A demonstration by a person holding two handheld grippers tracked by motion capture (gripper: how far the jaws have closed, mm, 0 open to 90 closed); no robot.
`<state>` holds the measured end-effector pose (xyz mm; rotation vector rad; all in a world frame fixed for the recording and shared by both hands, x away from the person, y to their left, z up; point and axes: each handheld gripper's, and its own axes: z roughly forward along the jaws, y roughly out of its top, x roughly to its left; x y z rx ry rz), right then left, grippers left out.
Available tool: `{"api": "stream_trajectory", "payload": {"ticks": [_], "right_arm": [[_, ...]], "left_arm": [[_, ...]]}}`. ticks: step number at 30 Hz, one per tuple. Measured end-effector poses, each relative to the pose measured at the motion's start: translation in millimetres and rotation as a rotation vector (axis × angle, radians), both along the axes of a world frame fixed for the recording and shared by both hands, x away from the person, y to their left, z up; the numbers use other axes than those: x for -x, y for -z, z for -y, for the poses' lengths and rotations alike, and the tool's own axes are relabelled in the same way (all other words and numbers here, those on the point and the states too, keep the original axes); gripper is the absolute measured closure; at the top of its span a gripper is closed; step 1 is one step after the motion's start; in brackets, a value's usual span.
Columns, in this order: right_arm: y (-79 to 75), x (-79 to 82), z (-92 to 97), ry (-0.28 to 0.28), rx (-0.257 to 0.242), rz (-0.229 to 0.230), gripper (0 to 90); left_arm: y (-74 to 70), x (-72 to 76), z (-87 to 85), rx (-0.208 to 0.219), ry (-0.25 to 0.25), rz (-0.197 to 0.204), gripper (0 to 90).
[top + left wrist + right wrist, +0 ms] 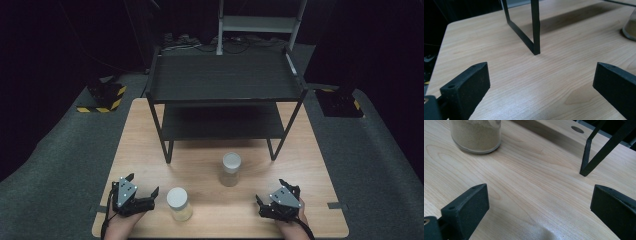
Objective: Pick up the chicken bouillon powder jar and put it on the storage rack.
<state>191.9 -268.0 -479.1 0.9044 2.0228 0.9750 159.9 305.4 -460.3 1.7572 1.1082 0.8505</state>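
Pale wood runs under everything here: the table is bare along its near edge except for my two tools and two jars. Taking the middle of the table as my dial in the high view, my left gripper rests at about 8 o'clock, jaws spread wide with nothing between them; its own view confirms plain wood in the gap and the rack's front left leg ahead. I read that pose as a parked start, low and steady on the board.

Just to its right, at about 7 o'clock, stands the near jar, upright, white lid up, filled with a tan powder. Its long axis is vertical, the lid pointing straight at the camera overhead, so a sideways grasp round the body looks natural. It stands close beside the left gripper but apart from it.

Farther in, near 6 o'clock and closer to the dial's centre, the second jar stands upright the same way; the right gripper view catches its sandy base at its upper left. Both sit in front of the black two-tier rack, which I judge to be their destination.

At 5 o'clock my right gripper lies parked too, jaws fully apart, empty, well clear of the second jar.
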Motion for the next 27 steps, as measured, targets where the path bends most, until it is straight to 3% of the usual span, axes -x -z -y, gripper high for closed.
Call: {"api": "stream_trajectory", "payload": {"ticks": [14, 27], "right_arm": [[0.2, 0.1, -0.2, -0.001, 0.002, 0.002, 1.0], [-0.1, -0.2, 0.0, -0.002, 0.003, 0.000, 1.0]], "left_arm": [[-12.2, 12.5, -2.3, 0.041, 0.004, 0.054, 0.5], [-27.1, 23.3, 4.9, 0.024, 0.018, 0.106, 0.3]]}}
